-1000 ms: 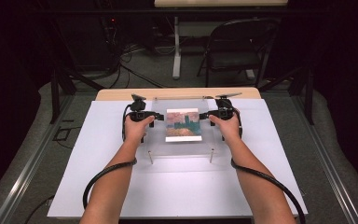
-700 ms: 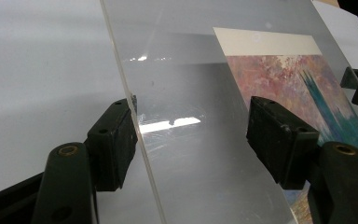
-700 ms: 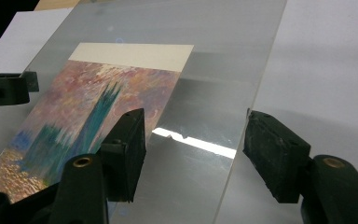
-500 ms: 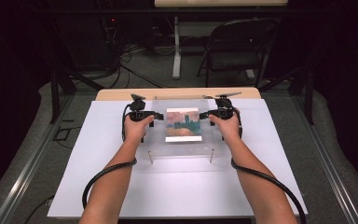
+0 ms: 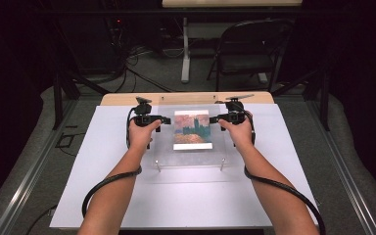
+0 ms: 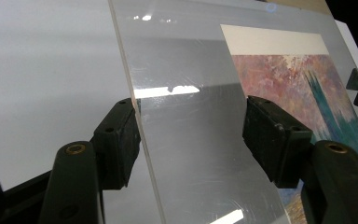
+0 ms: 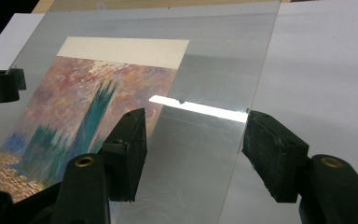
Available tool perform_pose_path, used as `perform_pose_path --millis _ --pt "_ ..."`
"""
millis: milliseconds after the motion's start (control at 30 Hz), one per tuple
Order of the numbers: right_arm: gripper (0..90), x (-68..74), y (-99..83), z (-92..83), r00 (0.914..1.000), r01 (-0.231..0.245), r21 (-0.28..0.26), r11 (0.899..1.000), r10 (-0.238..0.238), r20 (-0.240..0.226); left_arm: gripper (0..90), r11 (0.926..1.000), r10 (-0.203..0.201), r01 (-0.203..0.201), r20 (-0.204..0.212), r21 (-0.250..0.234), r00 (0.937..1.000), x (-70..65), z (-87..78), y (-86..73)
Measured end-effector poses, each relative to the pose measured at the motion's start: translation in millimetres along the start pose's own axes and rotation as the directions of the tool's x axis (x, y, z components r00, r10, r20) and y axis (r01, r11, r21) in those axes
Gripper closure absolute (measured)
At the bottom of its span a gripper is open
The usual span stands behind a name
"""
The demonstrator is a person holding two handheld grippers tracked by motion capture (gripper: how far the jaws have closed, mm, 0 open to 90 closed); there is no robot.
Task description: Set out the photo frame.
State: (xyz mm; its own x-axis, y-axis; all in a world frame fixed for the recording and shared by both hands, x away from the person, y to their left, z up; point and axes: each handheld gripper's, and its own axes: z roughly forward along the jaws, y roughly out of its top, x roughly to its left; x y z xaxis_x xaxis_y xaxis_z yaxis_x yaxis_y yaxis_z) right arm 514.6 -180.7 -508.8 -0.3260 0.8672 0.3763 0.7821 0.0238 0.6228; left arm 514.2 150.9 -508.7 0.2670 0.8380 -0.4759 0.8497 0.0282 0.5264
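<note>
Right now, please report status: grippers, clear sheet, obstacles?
Left gripper and right gripper open, straddling opposite edges of clear sheet. Left jaws just closing. Sheet covers art print. Nothing blocking.

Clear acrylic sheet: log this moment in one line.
clear sheet over print | left gripper open, closing astride edge | right gripper open astride opposite edge

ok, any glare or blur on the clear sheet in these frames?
Left gripper view: bright glare streak on the clear acrylic sheet between the jaws. Right gripper view: white glare band across the sheet beside the painted print of purple sky and teal towers; near jaws soft. High view: evenly lit white table, dark surroundings.
</note>
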Motion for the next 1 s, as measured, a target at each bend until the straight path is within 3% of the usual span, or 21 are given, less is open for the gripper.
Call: perform_pose_path --millis 300,1000 --pt "42.2 8.5 3.5 -13.2 0.9996 0.023 -0.009 1.000 -0.023 0.018 39.7 0.9997 0.011 -0.011 -0.017 -0.020 0.9998 -9.3 -12.6 0.2" --pt "46.9 27.7 -2.1 -50.1 0.9927 0.114 -0.060 0.992 -0.112 0.046 47.6 0.9947 0.075 -0.075 0.004 -0.070 0.9972 -25.0 -47.2 -7.5"
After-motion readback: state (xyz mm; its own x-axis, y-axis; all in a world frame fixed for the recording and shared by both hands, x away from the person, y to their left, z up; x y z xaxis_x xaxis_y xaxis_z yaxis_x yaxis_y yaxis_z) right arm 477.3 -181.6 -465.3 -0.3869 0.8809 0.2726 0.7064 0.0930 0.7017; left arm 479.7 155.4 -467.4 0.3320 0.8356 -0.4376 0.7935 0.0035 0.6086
